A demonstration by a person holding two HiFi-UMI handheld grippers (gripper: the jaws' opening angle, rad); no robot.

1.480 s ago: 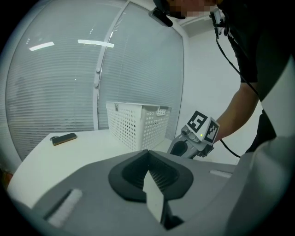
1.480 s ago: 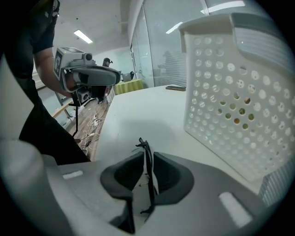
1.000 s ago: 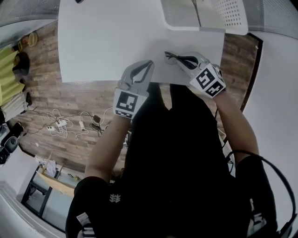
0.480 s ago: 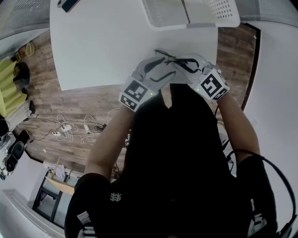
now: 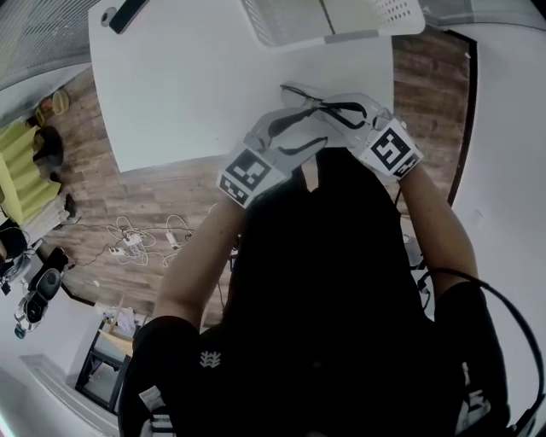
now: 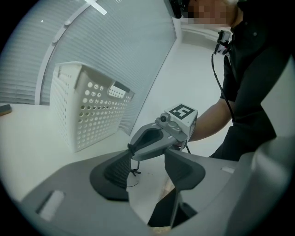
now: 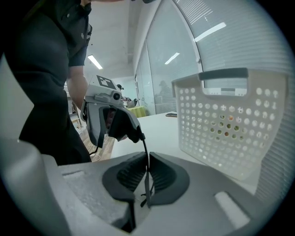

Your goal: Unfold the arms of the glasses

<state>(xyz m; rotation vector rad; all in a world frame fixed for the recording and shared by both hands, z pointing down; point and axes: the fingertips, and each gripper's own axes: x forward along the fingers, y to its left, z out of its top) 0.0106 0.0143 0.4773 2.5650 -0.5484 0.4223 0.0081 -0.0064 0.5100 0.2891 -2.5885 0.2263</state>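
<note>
Left claw (image 6: 148, 171) is spread wide, its jaws have just opened, and the pads press on nothing. In its own view the right claw's tip sits at 11 o'clock between them, close by the left pad. A small dark bit of the glasses hangs under it, a hinge or nose piece I think, too small to call.

Right claw (image 7: 146, 177) is pressed together on one thin dark arm (image 7: 146, 154) of the glasses (image 5: 300, 94). The arm runs up to 12 o'clock and ends at the left claw's pad; touching or just beside, I can't tell.

In the head view the glasses are over the table (image 5: 188, 85) by its near edge, at 12 o'clock from my chest, with the lens end toward 10 o'clock. The lenses are clear and mostly lost against the white top, and I can't make out the second arm. My torso covers part of the table's near edge.

Basket (image 5: 299, 21) is at 12 o'clock, cut off by the frame top. A dark flat thing (image 5: 128, 12) at the 11 o'clock corner is cut off too. Cables (image 5: 136, 243) lie on the floor at 8 o'clock.
</note>
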